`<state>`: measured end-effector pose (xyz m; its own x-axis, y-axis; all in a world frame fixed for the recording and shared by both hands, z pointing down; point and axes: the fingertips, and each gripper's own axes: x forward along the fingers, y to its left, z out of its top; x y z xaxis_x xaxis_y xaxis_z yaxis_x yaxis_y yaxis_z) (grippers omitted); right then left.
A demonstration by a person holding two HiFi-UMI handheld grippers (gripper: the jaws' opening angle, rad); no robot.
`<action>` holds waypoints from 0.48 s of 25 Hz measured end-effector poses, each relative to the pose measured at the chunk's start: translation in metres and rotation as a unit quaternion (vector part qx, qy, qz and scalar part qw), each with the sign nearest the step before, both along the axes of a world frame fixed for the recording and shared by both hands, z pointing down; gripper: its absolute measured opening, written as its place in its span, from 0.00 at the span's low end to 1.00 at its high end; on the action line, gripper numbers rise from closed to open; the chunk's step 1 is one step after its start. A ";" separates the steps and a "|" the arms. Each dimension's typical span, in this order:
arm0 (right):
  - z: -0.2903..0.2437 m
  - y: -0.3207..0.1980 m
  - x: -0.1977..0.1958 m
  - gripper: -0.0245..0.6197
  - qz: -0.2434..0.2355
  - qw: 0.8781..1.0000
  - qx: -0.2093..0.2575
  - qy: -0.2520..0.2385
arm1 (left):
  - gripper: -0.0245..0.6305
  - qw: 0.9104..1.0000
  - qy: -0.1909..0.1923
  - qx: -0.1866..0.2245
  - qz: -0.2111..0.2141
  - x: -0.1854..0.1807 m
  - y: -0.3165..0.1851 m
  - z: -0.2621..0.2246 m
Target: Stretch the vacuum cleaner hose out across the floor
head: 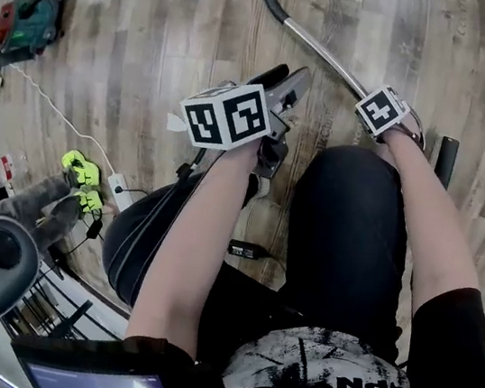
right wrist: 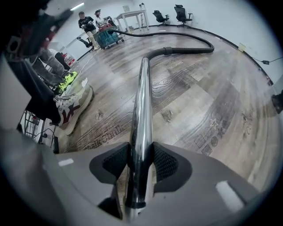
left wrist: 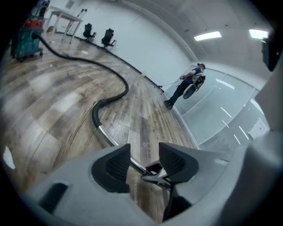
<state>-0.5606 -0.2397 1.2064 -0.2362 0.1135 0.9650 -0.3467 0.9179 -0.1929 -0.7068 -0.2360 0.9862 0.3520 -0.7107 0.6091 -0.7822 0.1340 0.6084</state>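
Clamping the right gripper (right wrist: pixel 140 160) on the chrome wand (right wrist: pixel 142 101), ribbed pads pressing both sides of the tube close to its near end. Holding the left gripper (left wrist: pixel 143 161) wide apart and empty, jaws framing the same wand farther off without touching it. Kneeling or crouching over the wood-plank floor (right wrist: pixel 212 110), to judge from the head view, with both arms reaching forward and the wand slanting away from the right hand.

Following the wand outward: joining the black corrugated hose (right wrist: pixel 185 48) at a bend, then snaking in a loose S-curve back to the green vacuum cleaner (right wrist: pixel 108 37) standing far across the room near a table and office chairs.

Judging progress as partway: hose already lying along the floor well clear of the machine, yet showing clear slack in its curves. Remaining, most likely: bringing the free left gripper onto the wand and drawing the line away from the machine until the bends flatten out.
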 end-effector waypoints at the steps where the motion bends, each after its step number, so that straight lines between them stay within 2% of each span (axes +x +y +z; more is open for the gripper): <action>1: -0.004 -0.002 0.005 0.31 -0.002 1.000 0.002 0.003 | 0.35 1.000 0.017 -0.019 -0.011 0.005 -0.003 0.024; 3: -0.015 -0.009 0.006 0.31 -0.009 1.000 0.009 -0.009 | 0.38 0.996 0.071 -0.042 -0.041 0.017 -0.010 0.062; 5: -0.029 -0.016 0.014 0.31 -0.016 1.000 0.014 -0.008 | 0.38 0.988 0.130 -0.044 -0.069 0.030 -0.019 0.087; 7: -0.040 -0.018 0.034 0.31 -0.013 1.000 0.004 0.014 | 0.39 0.982 0.170 -0.040 -0.076 0.050 -0.028 0.108; 8: -0.045 -0.014 0.038 0.31 -0.010 1.000 -0.008 0.010 | 0.41 0.978 0.189 -0.039 -0.079 0.060 -0.032 0.117; 10: -0.056 -0.007 0.034 0.31 -0.008 0.999 -0.026 -0.018 | 0.44 0.966 0.237 -0.033 -0.096 0.080 -0.041 0.133; 12: -0.067 -0.014 0.040 0.31 -0.017 1.000 -0.006 -0.013 | 0.48 0.952 0.284 -0.023 -0.111 0.100 -0.054 0.144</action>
<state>-0.5211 -0.2532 1.1392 -0.2574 0.1337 0.9570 -0.3105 0.9264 -0.2130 -0.6069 -0.2900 1.1304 0.4786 -0.7831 0.3972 -0.2771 0.2946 0.9146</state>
